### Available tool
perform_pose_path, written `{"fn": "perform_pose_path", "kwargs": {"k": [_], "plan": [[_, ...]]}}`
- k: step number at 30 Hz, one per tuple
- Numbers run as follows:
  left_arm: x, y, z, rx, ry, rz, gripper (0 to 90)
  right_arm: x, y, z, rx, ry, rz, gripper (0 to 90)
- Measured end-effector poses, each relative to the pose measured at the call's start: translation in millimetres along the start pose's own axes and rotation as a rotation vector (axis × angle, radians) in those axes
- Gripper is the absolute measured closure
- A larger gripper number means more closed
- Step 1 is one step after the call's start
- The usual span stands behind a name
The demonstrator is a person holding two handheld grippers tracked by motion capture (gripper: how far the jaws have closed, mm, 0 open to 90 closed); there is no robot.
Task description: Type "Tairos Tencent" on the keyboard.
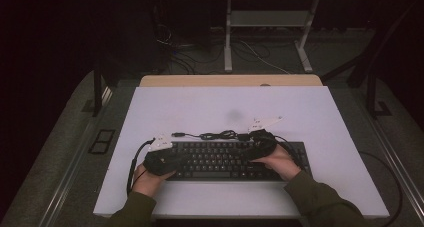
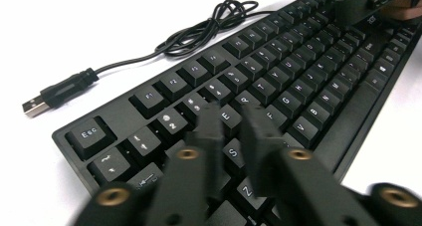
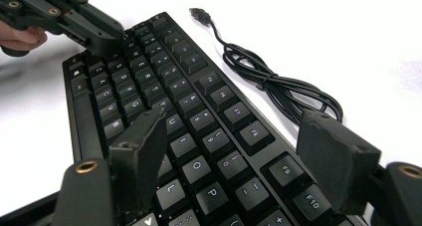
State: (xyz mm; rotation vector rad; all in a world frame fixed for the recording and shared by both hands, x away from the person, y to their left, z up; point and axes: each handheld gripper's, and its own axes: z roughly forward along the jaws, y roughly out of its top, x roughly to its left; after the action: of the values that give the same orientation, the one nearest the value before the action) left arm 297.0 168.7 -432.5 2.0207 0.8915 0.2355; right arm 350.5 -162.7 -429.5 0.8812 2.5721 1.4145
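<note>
Presently on the white table: one black keyboard, lying flat near the person's edge, long side across the table. Its black cable sits loosely bunched just behind the key rows, with the plug lying free on the tabletop past the Esc corner.

Left gripper: held in the person's left hand over the keyboard's left end. From its own camera the jaws stand nearly closed, a narrow gap between them, tips low over the letter keys around E and R; contact with a key cannot be told. Nothing is gripped.

Right gripper: held in the right hand over the keyboard's right half. Its jaws stand wide apart, one pad above the letter keys, the other beyond the function row near the keyboard's far edge. Nothing between them but keys below.

Beyond the table: a desk frame and loose cords on the floor.
</note>
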Motion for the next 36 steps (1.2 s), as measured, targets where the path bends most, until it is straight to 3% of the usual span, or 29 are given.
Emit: {"fn": "perform_pose_path", "kwargs": {"k": [1,17,36], "plan": [[0.4,0.3,0.2,0.004,-0.004,-0.002,89.0,0.2,0.0,0.0,0.0,-0.002,0.001,27.7],[-0.6,-0.7,8.4,0.045,-0.021,0.001,89.1,0.2,-0.2,-0.3,0.003,-0.013,-0.004,27.7],[-0.5,-2.1,11.2,0.059,-0.034,0.007,89.1,0.7,-0.6,0.1,0.007,-0.015,-0.007,27.7]]}}
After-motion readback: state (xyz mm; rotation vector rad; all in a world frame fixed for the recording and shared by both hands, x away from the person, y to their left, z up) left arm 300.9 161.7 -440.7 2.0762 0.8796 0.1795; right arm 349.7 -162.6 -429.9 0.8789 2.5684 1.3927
